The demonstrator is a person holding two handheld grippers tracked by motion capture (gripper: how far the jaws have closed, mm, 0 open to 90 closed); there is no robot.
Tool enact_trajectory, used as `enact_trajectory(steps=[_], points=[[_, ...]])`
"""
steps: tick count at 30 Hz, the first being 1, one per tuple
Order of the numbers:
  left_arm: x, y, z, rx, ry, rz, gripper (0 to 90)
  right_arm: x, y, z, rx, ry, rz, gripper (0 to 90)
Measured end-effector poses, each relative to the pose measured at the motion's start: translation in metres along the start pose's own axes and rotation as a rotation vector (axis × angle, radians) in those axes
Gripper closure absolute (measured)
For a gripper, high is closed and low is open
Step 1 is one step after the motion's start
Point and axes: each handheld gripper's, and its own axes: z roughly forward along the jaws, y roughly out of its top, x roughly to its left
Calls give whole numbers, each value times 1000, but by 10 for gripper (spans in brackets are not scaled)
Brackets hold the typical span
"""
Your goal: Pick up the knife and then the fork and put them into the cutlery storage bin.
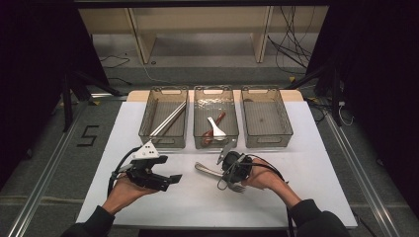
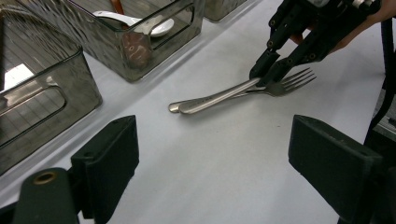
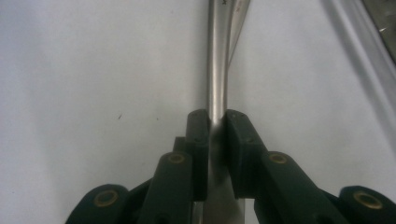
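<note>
So this looks like a cutlery sort, and the step in hand is the pick-up. The right gripper [image 1: 231, 174] has its jaws pinched narrow around the neck of a fork [image 2: 261, 88], gripping the metal stem from both sides; in the right gripper view the handle [image 3: 217, 60] runs straight away from the jaw tips, with a second piece of steel peeking out just beside it. From the left gripper view there are really two pieces lying together on the white table [image 1: 276, 197], handles overlapping, so the second utensil [image 2: 196, 103] sits right against the one being gripped. Can't tell for sure whether it's another fork or a spoon.

The left gripper [image 2: 212, 154] hangs with its jaws wide apart and nothing between them, the cutlery lying well ahead of its tips.

Three clear bins sit beyond the jaws: the left bin [image 1: 148, 111] has chopsticks, the middle bin [image 1: 216, 91] has spoons, the right bin [image 1: 289, 118] looks bare.

Best guess for the next move: lift the fork cleanly without dragging its neighbour along, then carry it to the right bin. Peeling it up tines-first would probably help.
</note>
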Motion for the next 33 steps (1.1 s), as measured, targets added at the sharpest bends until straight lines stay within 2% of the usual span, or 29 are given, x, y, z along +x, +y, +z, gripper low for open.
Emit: enact_trajectory(steps=[6,8,13,15,22,27,32,33], points=[[0,0,0,-1,0,0,158,-4,-1,-9,-37,-7,19,809],[0,0,0,-2,1,1,158,-5,-1,-14,-62,-4,40,809],[1,0,0,-1,0,2,157,-10,-1,-31,-121,1,52,808],[1,0,0,-1,0,2,158,-13,-2,-39,-147,-11,57,808],[2,0,-2,-15,-1,-9,156,-28,-9,-66,-213,-50,132,809],[2,0,-2,-17,0,-11,156,-39,-17,-80,-254,-75,177,808],[2,0,-2,-24,0,-18,156,-51,-24,-92,-295,-119,222,808],[3,0,-2,-26,0,-20,156,-53,-26,-94,-303,-124,246,809]])
